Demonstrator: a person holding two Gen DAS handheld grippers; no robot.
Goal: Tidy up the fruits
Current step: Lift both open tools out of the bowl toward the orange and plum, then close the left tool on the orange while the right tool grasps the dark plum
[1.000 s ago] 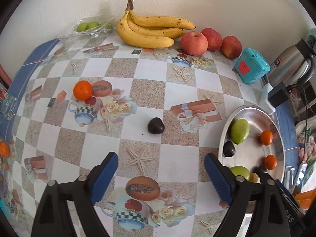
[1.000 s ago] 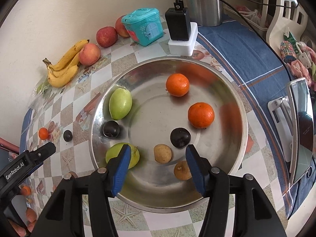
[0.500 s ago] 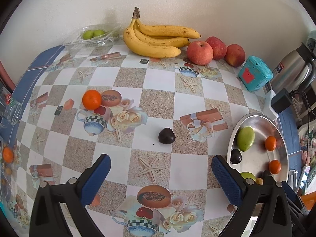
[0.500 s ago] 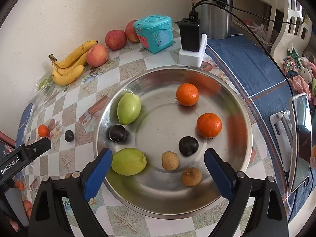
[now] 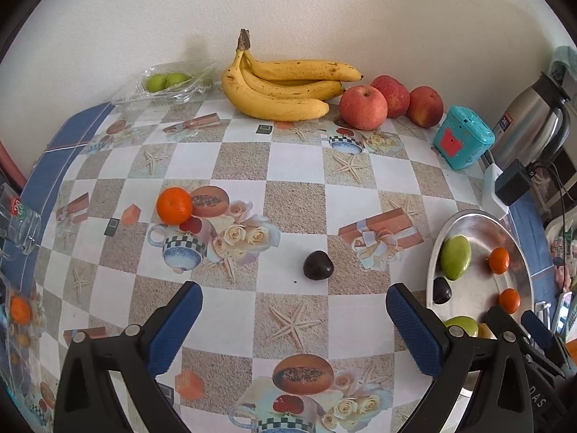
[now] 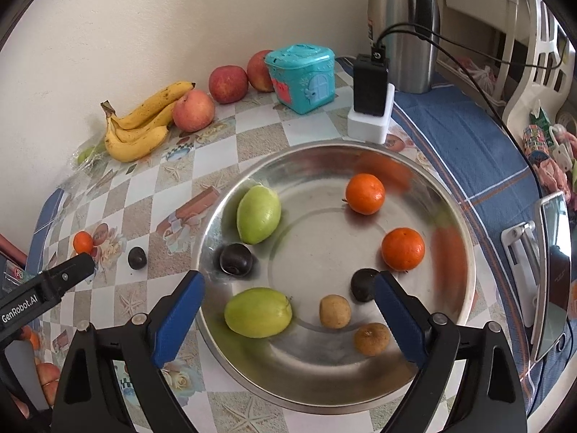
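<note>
Fruit half gathered: tray filling, strays still out on the tabletop.

We count eight pieces in the steel tray (image 6: 465, 252): two green fruits, two oranges, two dark plums, two small brown ones. A dark plum (image 5: 317, 265) and an orange (image 5: 174, 205) wait on the tabletop (image 5: 295, 166), at 12 and 10 o'clock from our left gripper (image 5: 294, 328). Bananas (image 5: 285, 90) and apples (image 5: 362, 107) line the wall (perhaps already placed). Both the left and the right gripper (image 6: 288, 319) have just been opening and stand wide, empty. Open room surrounds the plum; the tray rim lies at 3 o'clock.
</note>
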